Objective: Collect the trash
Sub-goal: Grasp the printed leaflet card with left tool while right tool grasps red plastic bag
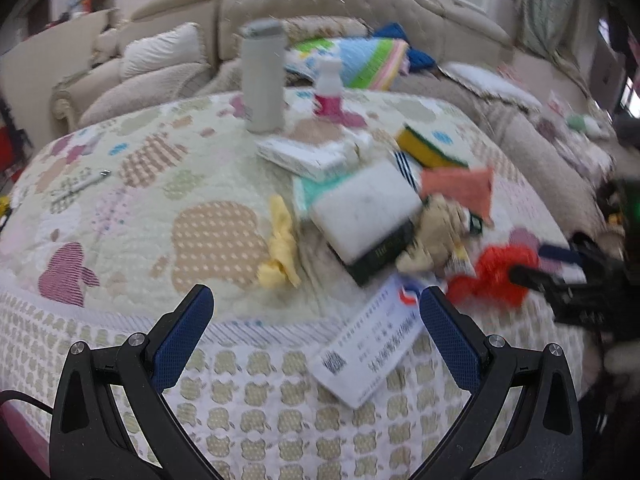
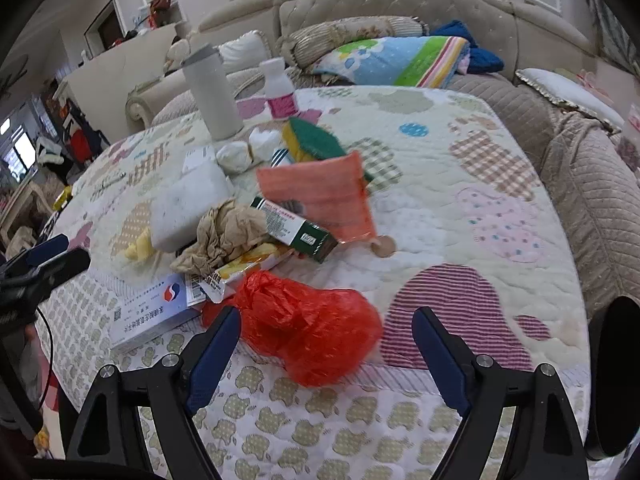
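Note:
A crumpled red plastic bag point(image 2: 304, 316) lies near the front edge of the quilt-covered table point(image 2: 460, 152). My right gripper point(image 2: 328, 316) stands open around it, the left pad close to the bag and the right pad clear of it. My left gripper point(image 1: 316, 300) is open above the table edge, holding nothing, with a white medicine box point(image 1: 368, 344) just beyond its right finger. Behind lie crumpled brown paper point(image 2: 224, 236), a green carton point(image 2: 296, 228), a yellow wrapper point(image 2: 248, 264), a yellow paper wad point(image 1: 280, 248) and white tissue balls point(image 2: 236, 156).
A white foam block point(image 2: 188, 204), an orange cloth point(image 2: 320, 196), a yellow-green sponge point(image 2: 312, 140), a tall grey flask point(image 2: 212, 92) and a small pink-labelled bottle point(image 2: 280, 92) share the table. A beige sofa point(image 2: 400, 4) with cushions runs behind it.

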A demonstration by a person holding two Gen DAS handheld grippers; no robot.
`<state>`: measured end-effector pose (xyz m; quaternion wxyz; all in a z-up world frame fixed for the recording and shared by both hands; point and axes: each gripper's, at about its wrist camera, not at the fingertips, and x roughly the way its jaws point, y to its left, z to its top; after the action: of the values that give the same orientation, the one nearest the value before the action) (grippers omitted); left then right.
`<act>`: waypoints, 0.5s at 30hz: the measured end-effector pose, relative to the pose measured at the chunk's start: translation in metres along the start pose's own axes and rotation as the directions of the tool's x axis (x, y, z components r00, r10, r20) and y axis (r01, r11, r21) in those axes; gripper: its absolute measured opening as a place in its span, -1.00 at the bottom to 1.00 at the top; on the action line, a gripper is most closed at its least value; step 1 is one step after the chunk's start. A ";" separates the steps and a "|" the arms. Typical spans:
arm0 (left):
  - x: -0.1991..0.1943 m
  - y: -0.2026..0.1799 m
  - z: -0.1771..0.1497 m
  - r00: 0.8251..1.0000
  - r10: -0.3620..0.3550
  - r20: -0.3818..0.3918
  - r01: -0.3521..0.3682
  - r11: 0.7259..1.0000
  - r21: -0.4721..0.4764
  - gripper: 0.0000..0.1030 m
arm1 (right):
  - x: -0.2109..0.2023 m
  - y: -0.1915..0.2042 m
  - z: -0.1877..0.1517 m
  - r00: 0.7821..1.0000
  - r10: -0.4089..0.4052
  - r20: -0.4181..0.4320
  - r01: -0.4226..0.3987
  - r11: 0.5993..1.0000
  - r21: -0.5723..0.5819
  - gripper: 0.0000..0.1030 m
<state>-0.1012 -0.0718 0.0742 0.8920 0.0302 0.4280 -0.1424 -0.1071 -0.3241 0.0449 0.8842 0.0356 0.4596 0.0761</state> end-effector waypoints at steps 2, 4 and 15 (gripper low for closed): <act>0.010 -0.005 -0.005 0.999 -0.019 -0.041 0.020 0.999 0.030 0.99 | 0.008 0.002 0.001 1.000 0.013 -0.006 -0.013 1.000 -0.006 0.63; 0.020 -0.011 -0.009 0.996 -0.039 -0.079 0.043 0.998 0.053 0.99 | 0.015 0.002 0.002 0.999 0.028 -0.021 -0.028 1.000 -0.003 0.52; 0.054 -0.034 -0.025 0.980 -0.033 -0.197 0.067 0.983 0.170 0.13 | 0.015 -0.002 -0.004 0.985 0.172 -0.025 -0.173 0.985 -0.004 -0.32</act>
<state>-0.0977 -0.1121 0.0192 0.8361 0.1116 0.4990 -0.1985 -0.1016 -0.3231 0.0300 0.8685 0.0717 0.4656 0.1542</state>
